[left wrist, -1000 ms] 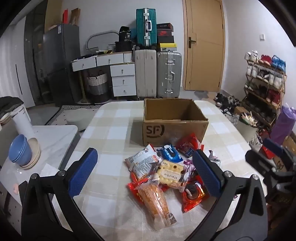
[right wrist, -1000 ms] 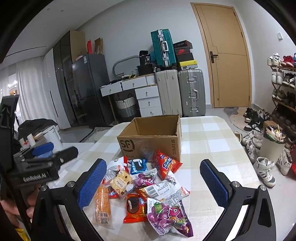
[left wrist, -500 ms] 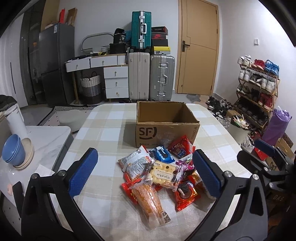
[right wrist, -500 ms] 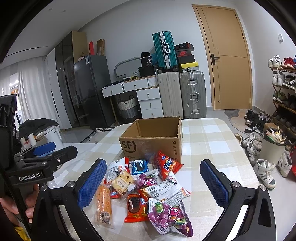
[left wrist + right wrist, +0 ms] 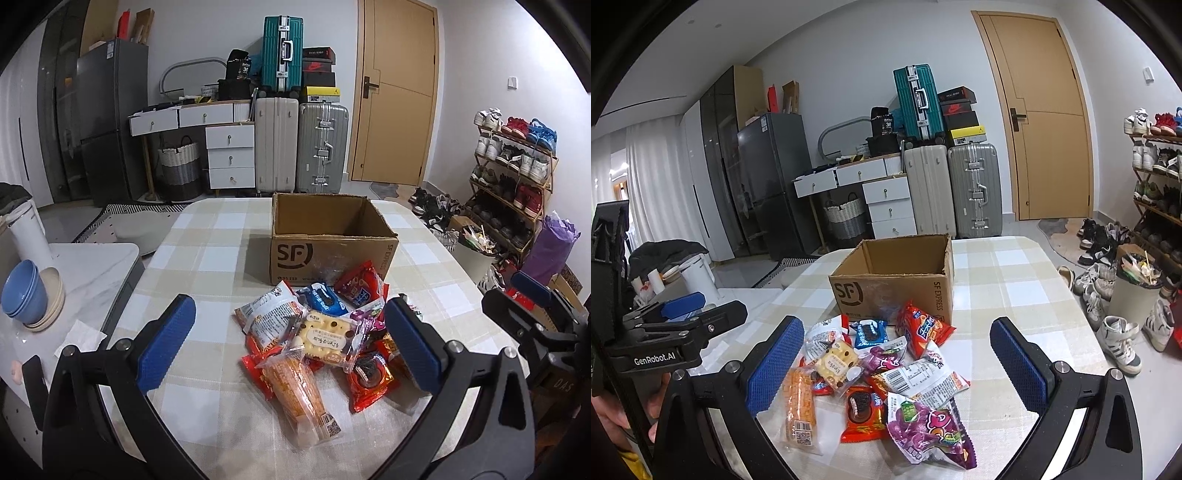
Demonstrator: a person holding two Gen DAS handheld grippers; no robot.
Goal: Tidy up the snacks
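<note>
While both the left gripper (image 5: 290, 345) and right gripper (image 5: 897, 363) gape wide and empty, snack packets (image 5: 317, 332) crowd the box (image 5: 332, 236) front; bare table (image 5: 207, 258) flanks it.

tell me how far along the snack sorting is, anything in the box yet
Nothing looks done: what shows of the inside of the cardboard box is bare, though its floor is hidden. Nothing is in hand either: the left gripper and right gripper are both open and hold nothing. All of it is left: the snack pile, including the purple gummy bag and orange packet, lies on the table.
</note>
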